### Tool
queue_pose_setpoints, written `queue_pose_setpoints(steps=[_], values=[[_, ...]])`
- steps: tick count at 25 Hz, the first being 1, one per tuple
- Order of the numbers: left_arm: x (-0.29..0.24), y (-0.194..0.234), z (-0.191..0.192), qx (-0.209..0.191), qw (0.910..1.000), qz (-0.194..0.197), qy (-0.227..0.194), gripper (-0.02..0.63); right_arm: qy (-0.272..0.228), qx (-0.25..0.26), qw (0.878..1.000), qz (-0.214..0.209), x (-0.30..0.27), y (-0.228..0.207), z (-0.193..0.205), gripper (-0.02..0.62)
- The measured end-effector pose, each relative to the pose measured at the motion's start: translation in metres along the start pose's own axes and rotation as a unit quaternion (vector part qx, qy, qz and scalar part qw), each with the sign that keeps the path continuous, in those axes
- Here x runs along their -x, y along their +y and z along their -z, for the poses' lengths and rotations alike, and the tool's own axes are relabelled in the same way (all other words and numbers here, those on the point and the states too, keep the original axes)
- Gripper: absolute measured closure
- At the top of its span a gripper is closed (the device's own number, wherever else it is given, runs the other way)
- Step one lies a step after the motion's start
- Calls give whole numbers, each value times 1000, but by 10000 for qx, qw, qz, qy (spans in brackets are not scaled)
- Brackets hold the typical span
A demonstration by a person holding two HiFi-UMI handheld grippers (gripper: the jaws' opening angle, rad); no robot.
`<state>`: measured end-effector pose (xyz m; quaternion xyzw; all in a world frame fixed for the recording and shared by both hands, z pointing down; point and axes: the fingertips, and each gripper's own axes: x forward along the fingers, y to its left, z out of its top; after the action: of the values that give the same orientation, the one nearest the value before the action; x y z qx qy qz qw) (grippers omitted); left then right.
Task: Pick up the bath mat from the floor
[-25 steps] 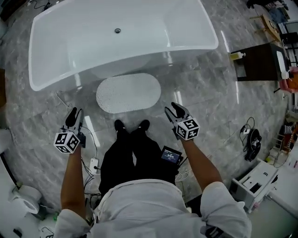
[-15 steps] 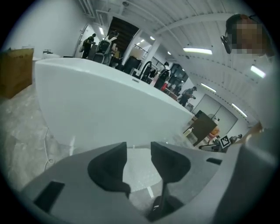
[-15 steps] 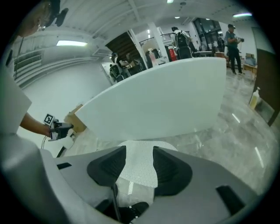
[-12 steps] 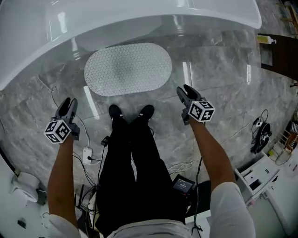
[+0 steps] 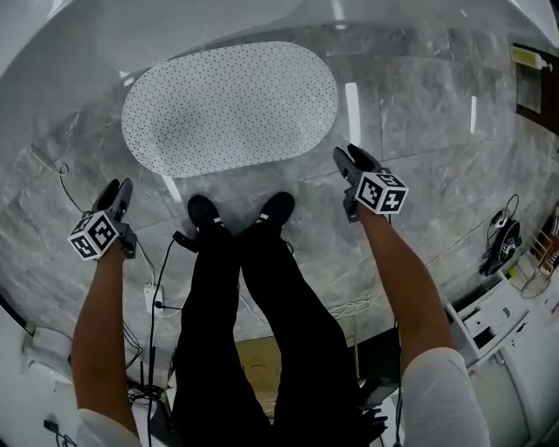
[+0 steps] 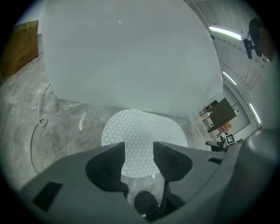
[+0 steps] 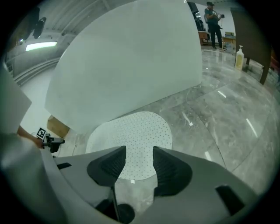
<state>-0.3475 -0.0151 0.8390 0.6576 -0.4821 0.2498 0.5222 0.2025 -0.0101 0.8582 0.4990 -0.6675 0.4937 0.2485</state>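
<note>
head view puts the bath mat (image 5: pixel 229 106) flat on the marble floor (image 5: pixel 437 131) just beside the bathtub (image 5: pixel 218 17), ahead of both empty grippers: left gripper (image 5: pixel 118 188) jaws opening, right gripper (image 5: pixel 354 157) jaws apart. its thin edge could slip off the pads or skid away.

Glossy grey marble floor (image 5: pixel 437 131); white bathtub (image 5: pixel 175 26) across the top edge; dark cabinet (image 5: pixel 537 83) at upper right.

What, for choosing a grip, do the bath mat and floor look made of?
Bath mat: likely soft rubber or plastic, matte white, dotted with small holes or bumps. Floor: polished grey marble-like stone or tile, judging by veining and mirrored light strips.
</note>
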Motion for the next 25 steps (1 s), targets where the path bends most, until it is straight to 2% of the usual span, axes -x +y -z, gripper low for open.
queue_pose_setpoints(steps=[4, 7, 11, 15, 20, 25], values=[[-45, 30, 16, 37, 9998, -148, 120, 390, -49, 195, 9996, 184, -44, -38, 0, 385], [-78, 57, 24, -15, 9991, -388, 191, 356, -166, 294, 9988, 348, -72, -64, -6, 383], [-115, 93, 22, 14, 9976, -683, 131, 347, -186, 355, 9984, 393, -111, -84, -10, 370], [-141, 116, 31, -27, 9956, -889, 284, 343, -113, 550, 9970, 533, -138, -95, -6, 347], [-163, 114, 43, -234, 9942, -932, 475, 331, 245, 777, 9940, 728, -149, -113, 14, 341], [-165, 125, 53, -179, 9887, -1352, 628, 313, 286, 789, 9920, 947, -158, -118, 25, 341]])
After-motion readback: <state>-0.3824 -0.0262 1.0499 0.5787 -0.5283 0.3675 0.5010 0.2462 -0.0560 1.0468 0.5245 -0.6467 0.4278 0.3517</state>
